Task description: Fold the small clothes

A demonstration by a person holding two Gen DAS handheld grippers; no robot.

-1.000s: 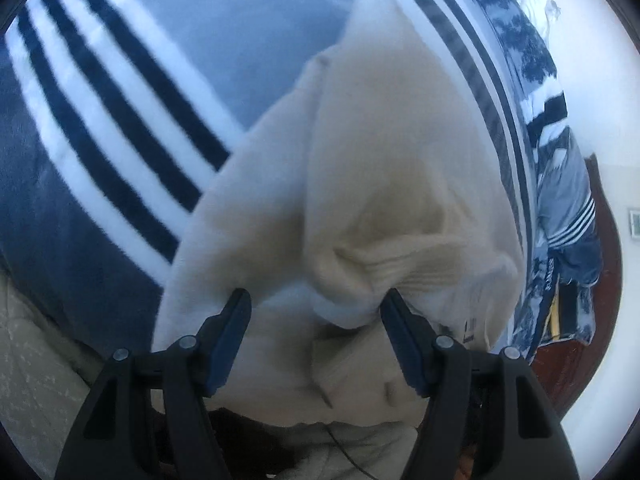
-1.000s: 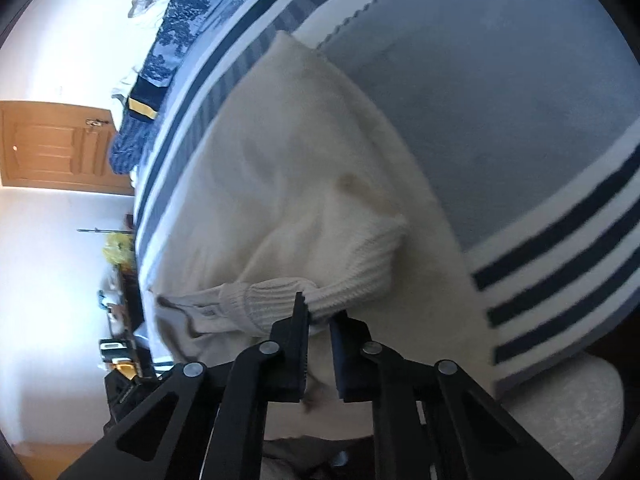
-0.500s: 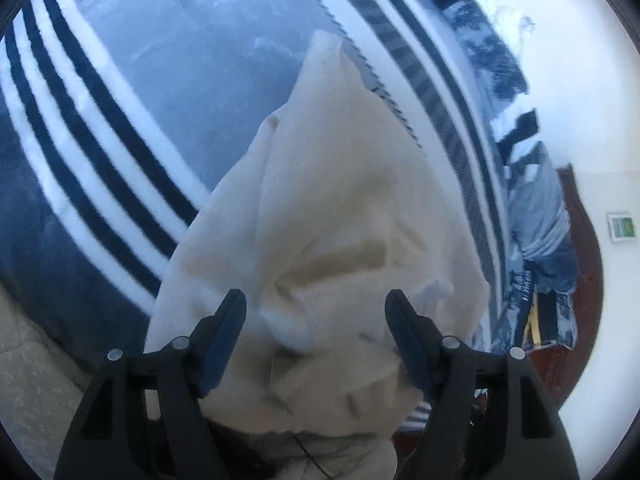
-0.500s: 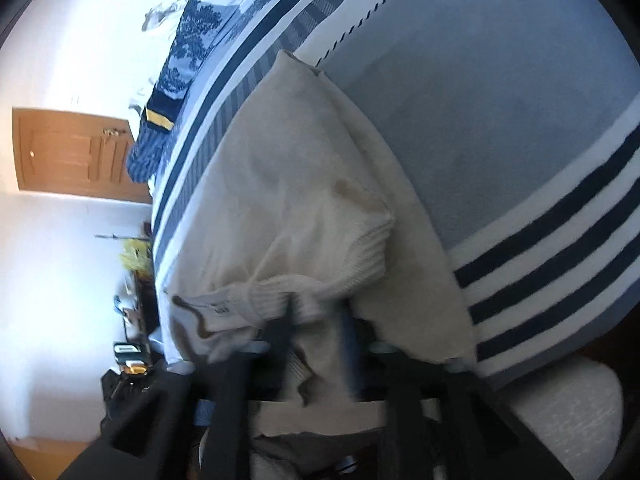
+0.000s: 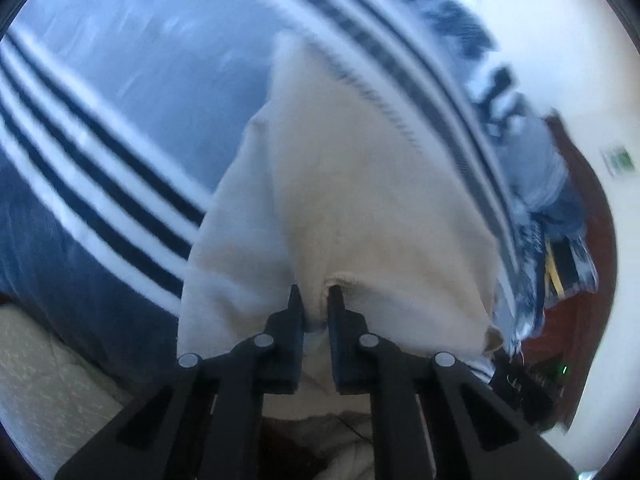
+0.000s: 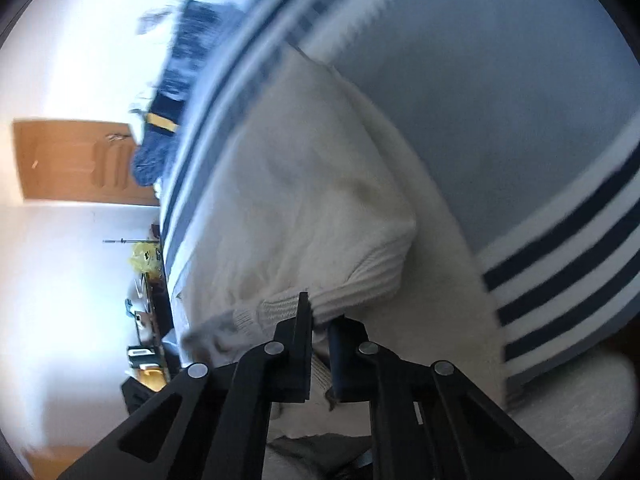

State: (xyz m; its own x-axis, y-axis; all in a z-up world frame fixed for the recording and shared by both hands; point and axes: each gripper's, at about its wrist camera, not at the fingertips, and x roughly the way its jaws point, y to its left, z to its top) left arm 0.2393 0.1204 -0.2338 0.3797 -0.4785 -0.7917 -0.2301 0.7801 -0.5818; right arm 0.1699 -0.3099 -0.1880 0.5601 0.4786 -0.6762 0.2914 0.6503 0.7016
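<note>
cream sweater (image 5: 360, 208) long axis runs 12 o'clock from both tools; left gripper (image 5: 316, 300) pinching near edge, right gripper (image 6: 320, 312) pinching ribbed cuff (image 6: 360, 280).

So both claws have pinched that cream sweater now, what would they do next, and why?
Probably carry the pinched edge forward over the sweater to make a fold. The left gripper and right gripper are both shut on its near edge, while the rest lies spread on the striped blanket.
</note>
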